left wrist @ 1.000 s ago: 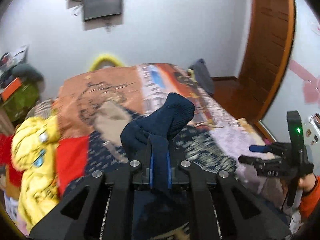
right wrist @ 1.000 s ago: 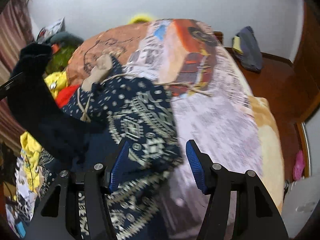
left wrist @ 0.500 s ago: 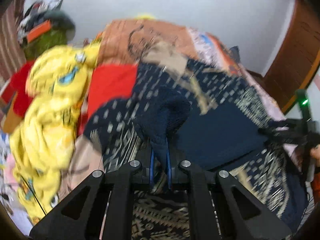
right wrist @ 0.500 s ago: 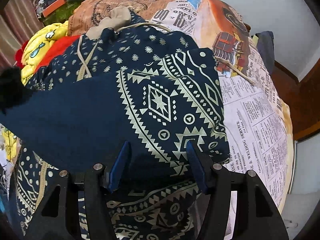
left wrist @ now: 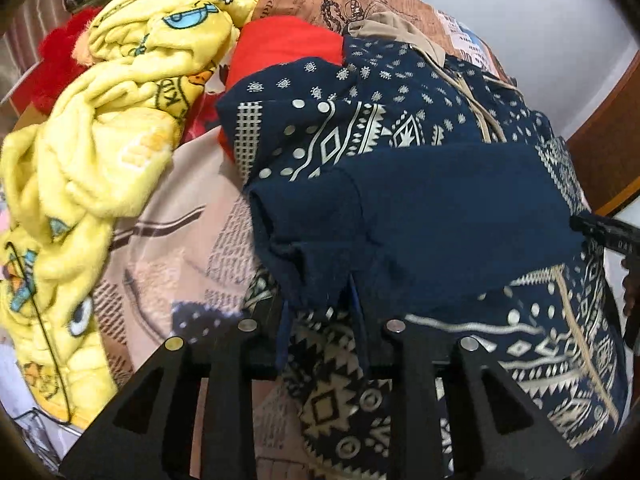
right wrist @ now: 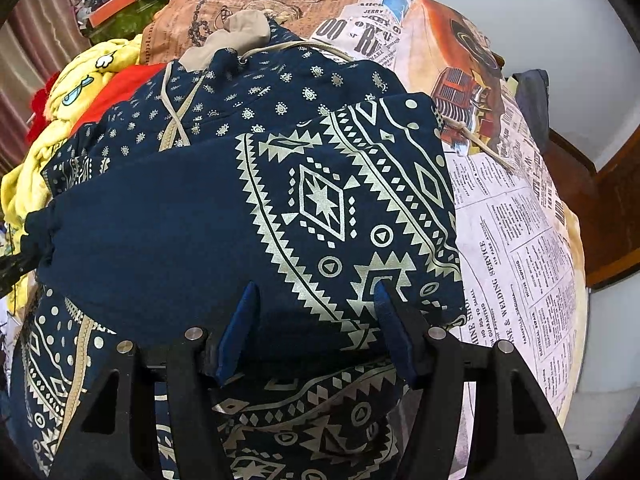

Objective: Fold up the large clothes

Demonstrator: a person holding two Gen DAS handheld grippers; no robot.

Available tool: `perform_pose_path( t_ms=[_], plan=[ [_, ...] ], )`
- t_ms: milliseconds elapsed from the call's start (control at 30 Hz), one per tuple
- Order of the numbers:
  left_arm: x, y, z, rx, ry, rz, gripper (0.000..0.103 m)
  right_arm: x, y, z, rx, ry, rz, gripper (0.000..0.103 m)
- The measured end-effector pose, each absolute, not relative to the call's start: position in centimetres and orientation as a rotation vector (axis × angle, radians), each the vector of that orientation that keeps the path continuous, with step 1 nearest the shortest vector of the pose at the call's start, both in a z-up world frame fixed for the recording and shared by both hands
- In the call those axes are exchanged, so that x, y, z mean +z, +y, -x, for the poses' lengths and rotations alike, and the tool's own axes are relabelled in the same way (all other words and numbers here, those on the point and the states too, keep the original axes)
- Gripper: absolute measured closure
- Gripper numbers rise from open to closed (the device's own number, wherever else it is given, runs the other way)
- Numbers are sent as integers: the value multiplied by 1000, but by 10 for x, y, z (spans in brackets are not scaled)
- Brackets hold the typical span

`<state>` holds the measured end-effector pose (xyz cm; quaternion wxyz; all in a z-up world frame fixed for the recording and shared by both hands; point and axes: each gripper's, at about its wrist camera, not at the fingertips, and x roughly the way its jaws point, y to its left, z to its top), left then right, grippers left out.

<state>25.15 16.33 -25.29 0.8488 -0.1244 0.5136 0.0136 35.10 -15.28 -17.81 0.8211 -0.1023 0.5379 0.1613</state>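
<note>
One navy hooded garment with cream geometric print [right wrist: 320, 208] lies folded on a bed, both grippers over it.

Its plain navy sleeve [left wrist: 440, 216] lies across the front, the cuff between the left gripper [left wrist: 320, 316] fingers, whose jaws are opening. The right gripper [right wrist: 316, 320] stands about half open above the printed fold, gripping nothing. At ten o'clock lie one yellow cartoon-print fleece blanket [left wrist: 100, 140] and one red cloth [left wrist: 280, 44]. From twelve to three o'clock spreads one newspaper-print bedspread [right wrist: 520, 240].
</note>
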Motion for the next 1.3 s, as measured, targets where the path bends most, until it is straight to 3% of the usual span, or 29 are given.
perform_pose_path(
  t_ms=[33, 67, 100, 367, 467, 800, 1000, 1233, 1300],
  plan=[
    [-252, 163, -249, 57, 1092, 223, 65, -178, -153, -351, 342, 1146, 219, 45],
    [-250, 164, -247, 91, 1097, 186, 47, -178, -153, -351, 342, 1148, 221, 45],
    [-247, 165, -245, 129, 1096, 143, 38, -178, -152, -351, 344, 1152, 223, 45],
    [-207, 189, -249, 113, 1066, 129, 37, -160, -154, -364, 393, 1186, 182, 45],
    [-181, 194, -268, 96, 1010, 141, 29, -140, -155, -373, 409, 1144, 150, 45],
    [-136, 184, -394, 21, 920, 182, 26, -79, -133, -421, 452, 973, 99, 45],
    [-161, 176, -470, -15, 984, 197, 26, -92, -106, -470, 465, 985, 82, 45],
    [-229, 186, -532, -37, 1128, 347, 26, -156, -80, -539, 445, 1162, 24, 45],
    [-244, 192, -540, -45, 1150, 409, 32, -175, -74, -556, 432, 1214, -12, 45]
  ],
)
